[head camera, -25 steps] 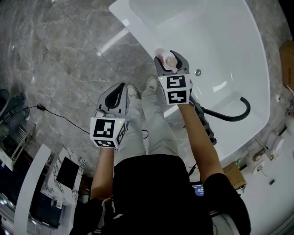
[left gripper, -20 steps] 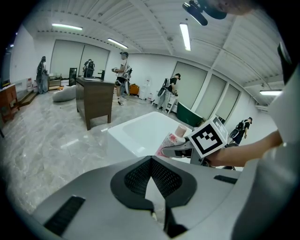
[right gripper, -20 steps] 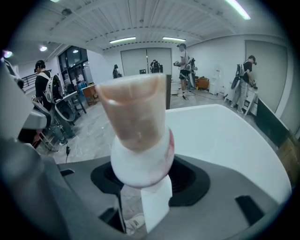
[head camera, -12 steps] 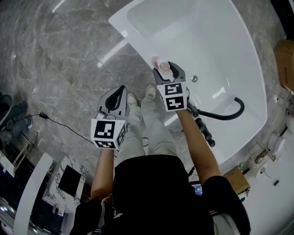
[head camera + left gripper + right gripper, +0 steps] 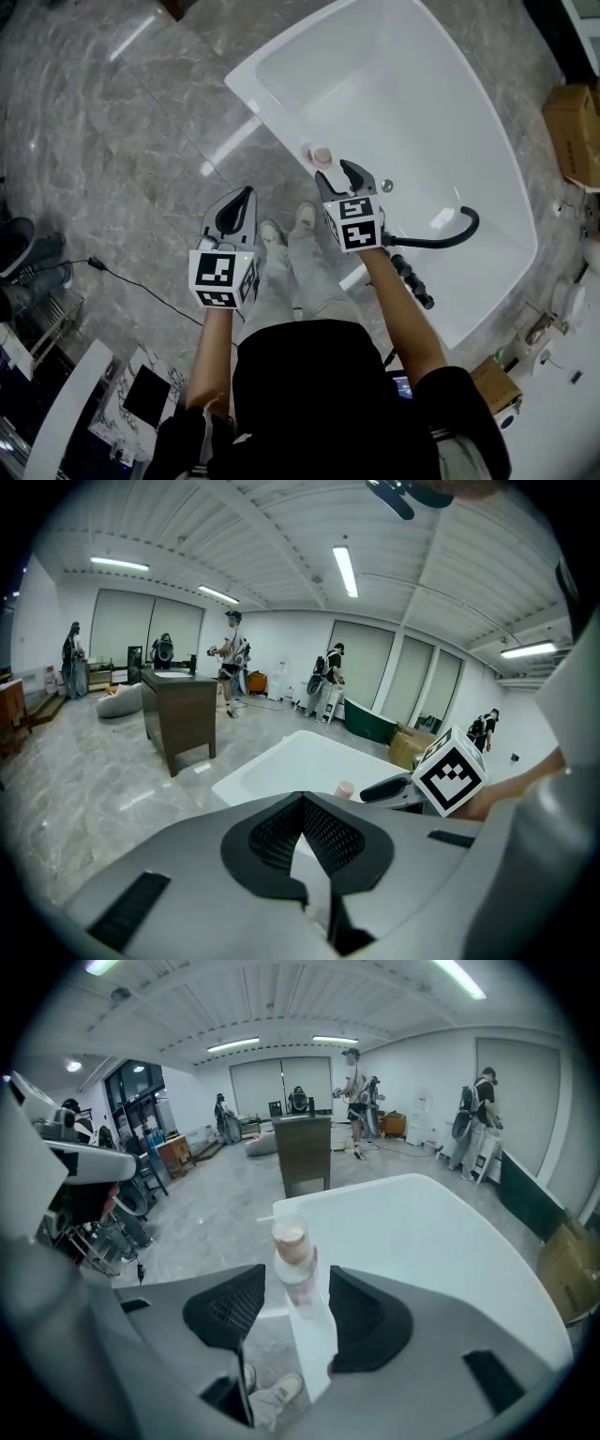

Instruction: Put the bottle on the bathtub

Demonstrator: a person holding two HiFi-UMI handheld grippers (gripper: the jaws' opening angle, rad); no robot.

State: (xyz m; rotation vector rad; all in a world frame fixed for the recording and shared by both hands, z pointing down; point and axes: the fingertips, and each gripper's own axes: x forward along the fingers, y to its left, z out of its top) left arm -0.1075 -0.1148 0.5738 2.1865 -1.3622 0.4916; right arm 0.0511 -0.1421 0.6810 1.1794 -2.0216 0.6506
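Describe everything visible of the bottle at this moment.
The bottle is small and slim, with a pale pinkish body that looks like translucent plastic and a round beige cap. It stands upright on the white rim of the bathtub, on the side nearest the person. The right gripper is close behind it, jaws apart on either side, neither visibly touching it. Only the rim touches the bottle.

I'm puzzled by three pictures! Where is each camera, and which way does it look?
Head view: on the person's head, looking steeply down at bathtub, grippers, arms, legs.
Left gripper view: on the left gripper, looking past shut jaws toward the bathtub.
Right gripper view: on the right gripper, facing the bottle beyond open jaws.
All share the bottle.
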